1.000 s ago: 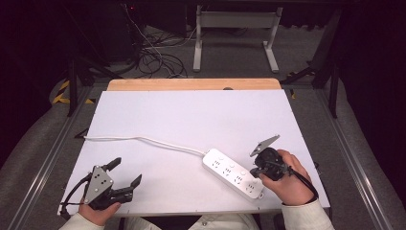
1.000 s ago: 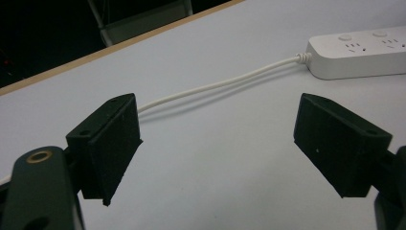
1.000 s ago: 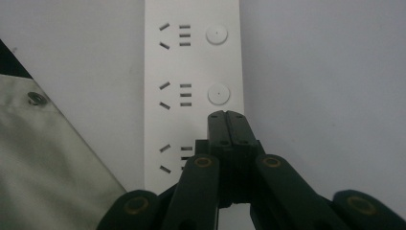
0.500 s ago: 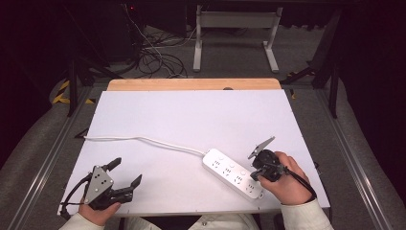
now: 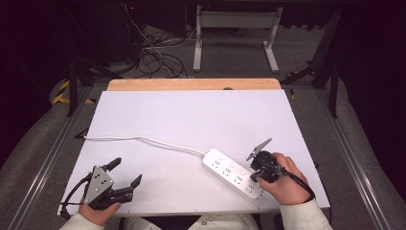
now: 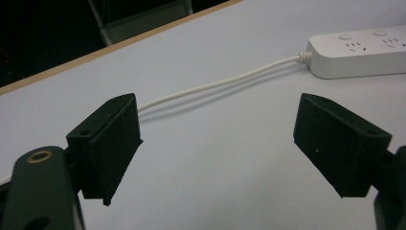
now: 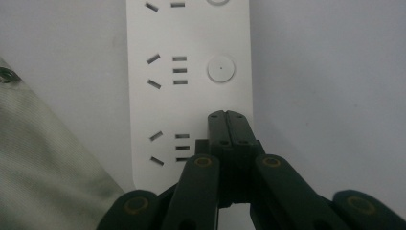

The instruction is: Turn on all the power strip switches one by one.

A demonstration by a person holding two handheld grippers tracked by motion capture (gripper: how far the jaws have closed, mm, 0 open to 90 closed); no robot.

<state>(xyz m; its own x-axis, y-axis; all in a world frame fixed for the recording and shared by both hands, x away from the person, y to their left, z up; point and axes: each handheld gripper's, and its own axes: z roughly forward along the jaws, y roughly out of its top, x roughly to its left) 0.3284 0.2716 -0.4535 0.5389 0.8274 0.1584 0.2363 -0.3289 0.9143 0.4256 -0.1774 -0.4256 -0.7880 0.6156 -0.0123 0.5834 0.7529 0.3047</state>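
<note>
Seen from above, a white power strip (image 5: 233, 174) lies at an angle on a white tabletop (image 5: 191, 120), near the front edge and toward the person's right. Its white cord (image 5: 143, 140) runs leftward across the surface and off the left side.

The right gripper (image 5: 259, 168) sits over the near end of the strip, held in the person's right hand (image 5: 282, 181). In the right gripper view its jaws are pressed fully together with nothing between them, tips pointing down at the strip (image 7: 189, 86) beside the last socket, roughly where that socket's round button would be. Whether the tips touch the strip cannot be told.

The left gripper (image 5: 112, 184) rests at the front left corner, well apart from the strip, its jaws spread wide and empty. From its own view the cord (image 6: 220, 85) and the strip's far end (image 6: 359, 50) lie ahead.

Nothing steadies the strip. A push from the closed tips, if off-centre, could likely slide or pivot it toward the front edge. The narrow tips might also slip off a button, or catch in a socket slot.
</note>
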